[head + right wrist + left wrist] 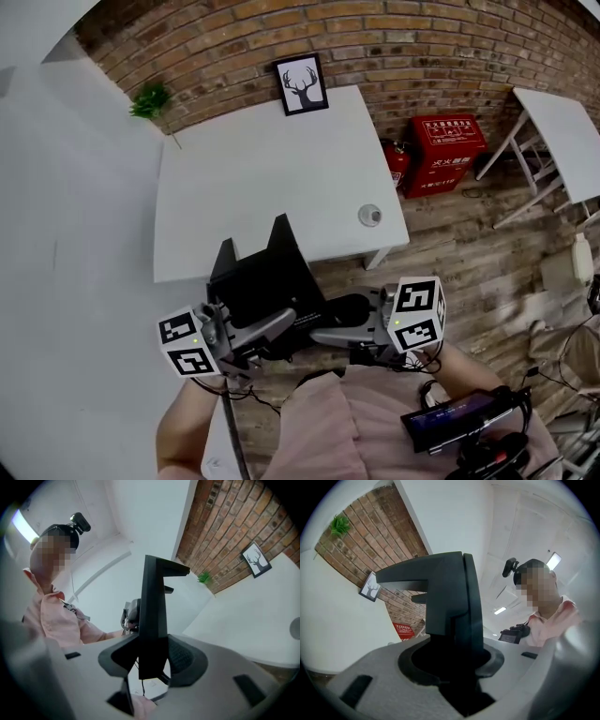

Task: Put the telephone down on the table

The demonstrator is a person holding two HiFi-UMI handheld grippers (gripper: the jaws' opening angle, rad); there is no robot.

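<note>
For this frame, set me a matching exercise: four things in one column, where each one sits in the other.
Things:
1 telephone
2 deer picture
3 red cabinet
4 small round object

Places:
A on the floor, right of the table
B on the table, near its near right corner
C gripped by the left gripper and the right gripper
D standing at the table's far edge

Pairs: 1-C, 2-D, 3-A, 4-B

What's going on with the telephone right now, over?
Left tool and right tool both clamped on black telephone. Telephone held in air, just short of white table. Small round object by table's near right corner.
</note>
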